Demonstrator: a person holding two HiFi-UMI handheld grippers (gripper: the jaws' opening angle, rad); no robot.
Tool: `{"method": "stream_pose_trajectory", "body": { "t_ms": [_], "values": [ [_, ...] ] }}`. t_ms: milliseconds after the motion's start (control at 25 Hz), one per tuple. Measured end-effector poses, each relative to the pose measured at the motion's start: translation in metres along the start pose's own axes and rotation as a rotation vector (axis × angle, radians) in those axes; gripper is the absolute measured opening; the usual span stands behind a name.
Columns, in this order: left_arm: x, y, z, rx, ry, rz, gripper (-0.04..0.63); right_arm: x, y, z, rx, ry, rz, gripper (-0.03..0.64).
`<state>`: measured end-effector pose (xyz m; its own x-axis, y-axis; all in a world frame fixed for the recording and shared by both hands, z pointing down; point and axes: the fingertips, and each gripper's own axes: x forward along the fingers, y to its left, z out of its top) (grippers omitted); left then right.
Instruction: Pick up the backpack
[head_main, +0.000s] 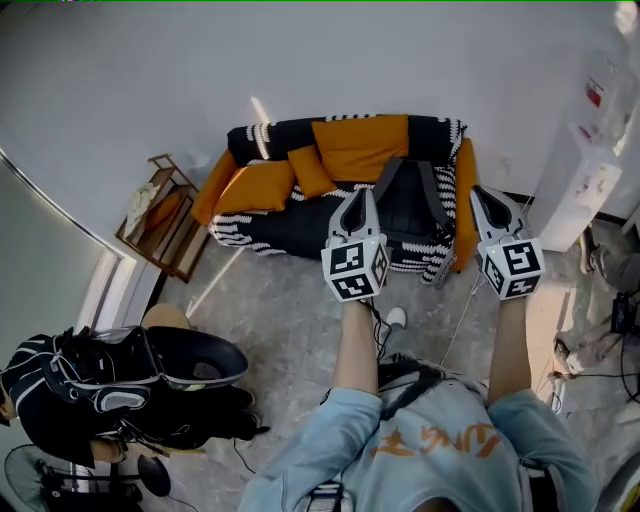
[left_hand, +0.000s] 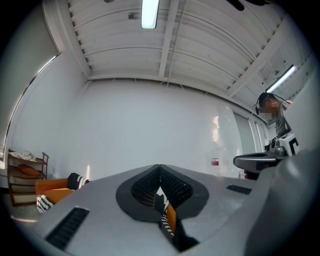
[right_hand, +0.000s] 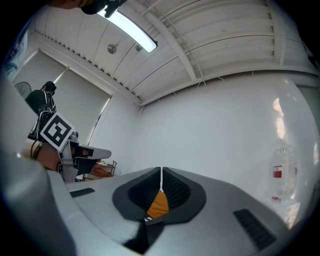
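**Approach phase: both grippers shut, backpack waiting on the sofa**

Approach step here, folks, nothing grabbed yet. Left hand-held gripper (head_main: 356, 205) and right hand-held gripper (head_main: 487, 200) are both held out in front, roughly level, aimed at the sofa (head_main: 262, 232) in the upper centre of the head view. Jaws are pressed together on both. Each gripper view shows the tips meeting in a thin seam w/ nothing between them, just a sliver of orange and striped sofa fabric below.

The backpack (head_main: 408, 200) is on the right part of the sofa, w/ a big orange cushion (head_main: 360, 145) just above it in frame. In the head view it shows between the two grippers, beyond their tips. No contact.

Looks: dark, near-black body, soft fabric, a bit slumped. Two grey shoulder straps (head_main: 432, 195) run down the side facing up. Top handle? Can't make one out from here.

Next move, my read: open at least one set of jaws first, since they're no use shut. Then dip the tips and push fwd to the pack. Best target is prob. a strap, thin enough to clamp, as the body looks too bulky for the jaws. One strap per gripper should keep it from swinging on the lift. Risk: pinching the striped blanket (head_main: 235, 228) along w/ the strap, since the pack seems to rest right on it.
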<state>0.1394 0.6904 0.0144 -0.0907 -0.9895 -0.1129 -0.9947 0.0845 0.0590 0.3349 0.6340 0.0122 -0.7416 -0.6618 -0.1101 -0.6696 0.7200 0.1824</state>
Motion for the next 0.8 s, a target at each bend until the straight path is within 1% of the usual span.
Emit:
{"method": "stream_pose_trajectory", "body": {
  "t_ms": [160,240,320,480,560,680,760,800],
  "values": [
    [0.029,0.004,-0.001,-0.009,-0.025,-0.035,0.021,0.02,-0.019,-0.004,-0.006,0.0,-0.025,0.032],
    [0.045,0.008,-0.009,-0.051,-0.049,-0.067,0.021,0.036,-0.029,-0.015,0.001,0.011,-0.038,0.032],
    [0.066,0.02,-0.022,-0.08,-0.045,-0.077,0.022,0.059,-0.033,-0.03,0.001,0.033,-0.034,0.032],
    [0.11,0.049,-0.054,-0.09,0.031,-0.069,0.021,0.113,-0.035,-0.062,0.04,0.09,-0.016,0.032],
    [0.142,0.066,-0.068,-0.1,0.067,-0.068,0.021,0.147,-0.039,-0.077,0.057,0.114,-0.006,0.032],
    [0.188,0.091,-0.086,-0.158,0.105,-0.067,0.022,0.196,-0.048,-0.103,0.083,0.162,0.009,0.032],
    [0.215,0.102,-0.104,-0.187,0.139,-0.088,0.022,0.221,-0.062,-0.122,0.115,0.196,-0.009,0.032],
    [0.229,0.106,-0.115,-0.19,0.166,-0.1,0.023,0.233,-0.071,-0.132,0.133,0.213,-0.026,0.032]
  ]
}}
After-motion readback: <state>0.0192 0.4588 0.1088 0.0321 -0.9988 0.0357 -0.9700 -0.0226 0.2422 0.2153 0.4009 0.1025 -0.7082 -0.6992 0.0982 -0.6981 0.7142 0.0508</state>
